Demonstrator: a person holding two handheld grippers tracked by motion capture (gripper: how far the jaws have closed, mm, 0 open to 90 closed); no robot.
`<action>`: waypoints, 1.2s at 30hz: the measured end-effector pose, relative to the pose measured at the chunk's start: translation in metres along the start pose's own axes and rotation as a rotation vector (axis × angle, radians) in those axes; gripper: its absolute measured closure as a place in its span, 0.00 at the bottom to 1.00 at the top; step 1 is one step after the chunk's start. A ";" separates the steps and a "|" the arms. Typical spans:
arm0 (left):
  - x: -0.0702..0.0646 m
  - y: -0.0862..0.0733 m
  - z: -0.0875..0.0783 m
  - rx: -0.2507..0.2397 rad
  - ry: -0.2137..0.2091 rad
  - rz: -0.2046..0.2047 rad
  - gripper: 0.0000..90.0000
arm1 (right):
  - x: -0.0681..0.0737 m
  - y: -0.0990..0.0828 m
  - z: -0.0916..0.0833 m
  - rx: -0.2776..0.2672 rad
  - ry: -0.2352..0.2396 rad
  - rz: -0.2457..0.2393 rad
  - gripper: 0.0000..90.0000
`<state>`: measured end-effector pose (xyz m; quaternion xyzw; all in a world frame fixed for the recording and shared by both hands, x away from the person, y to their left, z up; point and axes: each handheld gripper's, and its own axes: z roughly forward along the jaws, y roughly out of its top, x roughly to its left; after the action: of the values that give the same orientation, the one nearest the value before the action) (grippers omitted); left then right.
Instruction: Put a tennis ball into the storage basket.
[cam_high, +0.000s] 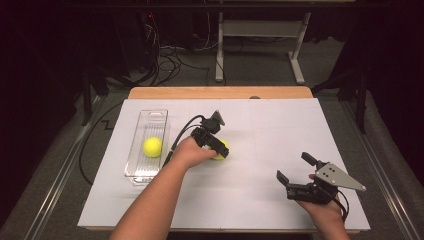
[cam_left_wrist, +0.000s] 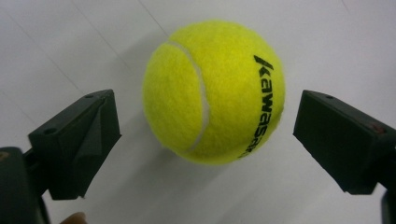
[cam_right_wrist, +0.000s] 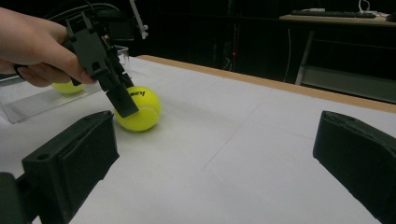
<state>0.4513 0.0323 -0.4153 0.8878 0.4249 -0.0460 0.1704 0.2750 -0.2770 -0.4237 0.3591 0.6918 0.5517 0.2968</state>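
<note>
Your left tool (cam_high: 218, 148) stands wide open over the tennis ball (cam_left_wrist: 212, 91), which rests on the white counter (cam_high: 260, 200) just right of the clear bin (cam_high: 141, 175) holding a second ball (cam_high: 152, 146). The ball sits squarely between its jaws, touching neither, so closing should catch it. Your right tool (cam_high: 296, 172) waits well apart, open and empty.

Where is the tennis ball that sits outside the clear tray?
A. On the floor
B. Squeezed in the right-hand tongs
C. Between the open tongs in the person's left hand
C: the ball rests on the white table with a gap to each jaw of the left tongs.
</note>
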 end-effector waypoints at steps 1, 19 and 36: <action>0.000 0.000 0.001 -0.003 -0.001 -0.001 0.12 | 0.000 0.000 0.000 0.000 0.000 0.000 0.00; 0.001 0.004 0.004 -0.019 -0.024 -0.007 0.28 | 0.000 -0.001 0.001 0.004 0.001 0.007 0.00; -0.001 0.007 0.009 0.000 -0.024 -0.013 0.28 | -0.001 -0.001 0.001 0.003 0.001 0.008 0.00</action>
<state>0.4570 0.0242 -0.4221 0.8844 0.4286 -0.0577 0.1754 0.2759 -0.2775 -0.4249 0.3618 0.6916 0.5519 0.2936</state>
